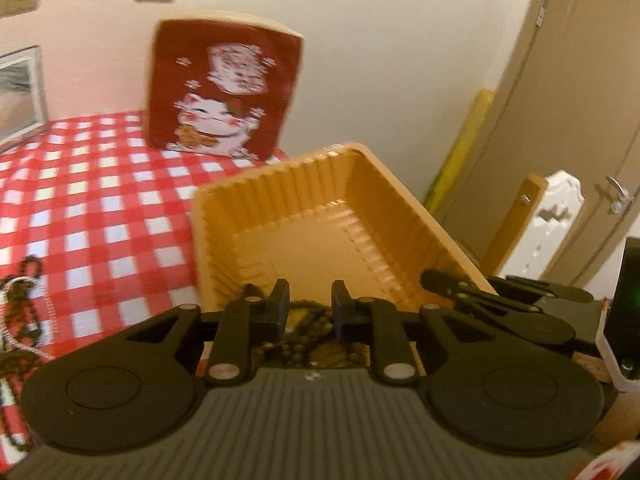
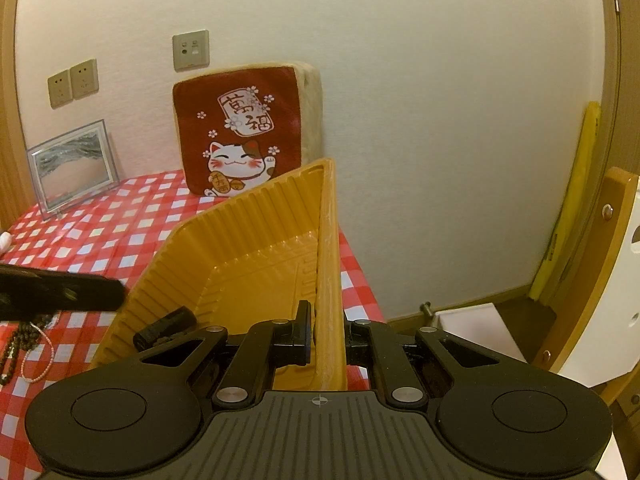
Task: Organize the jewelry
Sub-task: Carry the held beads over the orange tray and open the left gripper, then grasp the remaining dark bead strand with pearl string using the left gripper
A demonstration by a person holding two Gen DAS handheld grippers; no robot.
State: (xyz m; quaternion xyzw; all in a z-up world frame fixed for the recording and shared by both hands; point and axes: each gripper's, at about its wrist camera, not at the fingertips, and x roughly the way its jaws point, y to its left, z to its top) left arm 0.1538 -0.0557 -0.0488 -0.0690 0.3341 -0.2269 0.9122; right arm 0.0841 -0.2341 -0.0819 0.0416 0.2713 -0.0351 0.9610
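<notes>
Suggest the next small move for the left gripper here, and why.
Probably lift the left gripper clear of the yellow tray. Its jaws stand apart, and the dark beads lie below them in the tray's near end, apparently not pinched. The right gripper clamps the tray's side wall, holding it tilted. More jewelry waits on the checked cloth.

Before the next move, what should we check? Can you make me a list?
1. Right gripper pinching the wall of the ribbed yellow plastic tray: ok, jaws shut on it.
2. Tray tilted up off the red-and-white checked tablecloth: ok.
3. Left gripper let go: ok, jaws apart, nothing pinched.
4. Dark beaded jewelry inside the tray: cannot tell, it shows just under the left gripper.
5. More jewelry to collect: not ok, the dark bead strings and thin pink bracelet lie on the cloth.
6. Red lucky-cat cushion out of the way: ok, back by the wall.
</notes>
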